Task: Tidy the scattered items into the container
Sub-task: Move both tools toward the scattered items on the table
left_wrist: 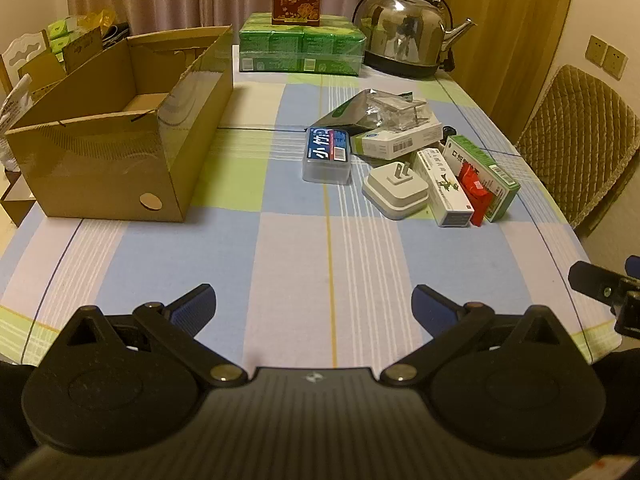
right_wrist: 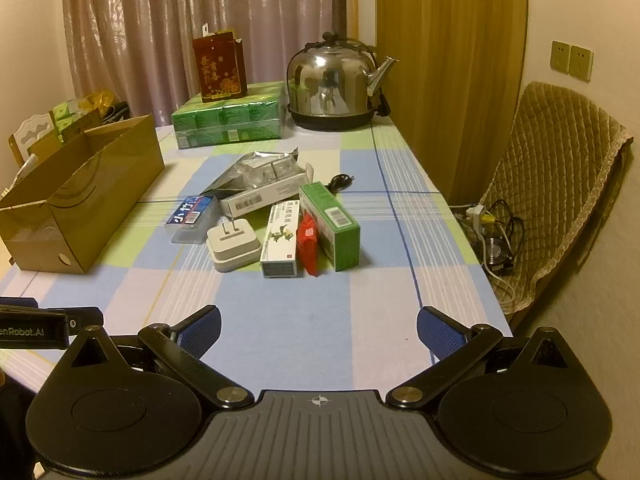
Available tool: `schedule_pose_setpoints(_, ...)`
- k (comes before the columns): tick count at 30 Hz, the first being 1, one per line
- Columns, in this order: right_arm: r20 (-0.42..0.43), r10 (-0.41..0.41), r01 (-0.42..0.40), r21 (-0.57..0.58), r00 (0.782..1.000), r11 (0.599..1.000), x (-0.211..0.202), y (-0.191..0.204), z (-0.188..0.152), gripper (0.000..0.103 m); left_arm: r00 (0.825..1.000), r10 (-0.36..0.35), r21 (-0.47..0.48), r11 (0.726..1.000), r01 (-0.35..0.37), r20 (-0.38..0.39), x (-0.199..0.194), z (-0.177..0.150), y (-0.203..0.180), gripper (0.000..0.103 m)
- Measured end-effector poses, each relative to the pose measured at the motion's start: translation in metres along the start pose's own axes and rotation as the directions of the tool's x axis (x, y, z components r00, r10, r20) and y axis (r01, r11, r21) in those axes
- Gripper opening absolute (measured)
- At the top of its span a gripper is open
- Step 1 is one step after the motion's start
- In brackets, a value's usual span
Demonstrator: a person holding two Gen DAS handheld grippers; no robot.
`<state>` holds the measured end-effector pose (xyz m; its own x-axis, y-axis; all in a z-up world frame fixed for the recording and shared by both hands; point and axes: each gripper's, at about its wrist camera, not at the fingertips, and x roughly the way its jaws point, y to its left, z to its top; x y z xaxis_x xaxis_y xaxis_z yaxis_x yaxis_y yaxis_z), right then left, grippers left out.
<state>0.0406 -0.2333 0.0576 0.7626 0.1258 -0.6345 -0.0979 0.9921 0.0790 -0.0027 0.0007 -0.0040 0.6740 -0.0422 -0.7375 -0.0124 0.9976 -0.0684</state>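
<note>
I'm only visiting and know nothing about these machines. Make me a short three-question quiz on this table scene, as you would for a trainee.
1. True or false: the brown cardboard box already holds the white square plug adapter.
2. What lies between the white-and-green long carton and the green rectangular box? A) red sachet B) spoon C) battery
3. What are the left gripper and right gripper gripping?

Key
1. False; the adapter lies on the checked tablecloth.
2. A, the red sachet.
3. Nothing; both stand open above the cloth.
</note>
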Motion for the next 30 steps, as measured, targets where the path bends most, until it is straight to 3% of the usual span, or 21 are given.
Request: schedule_pose_setpoints(30, -0.011, -0.027, 0.028, 0.019, 1.000, 0.999, 0.0047, -0.0059, -0.0022, 0.101, 1.000, 0.000, -0.012, 1.000, 0.000, -0.008, 0.0046, -0.0008, 0.0014, 0.102)
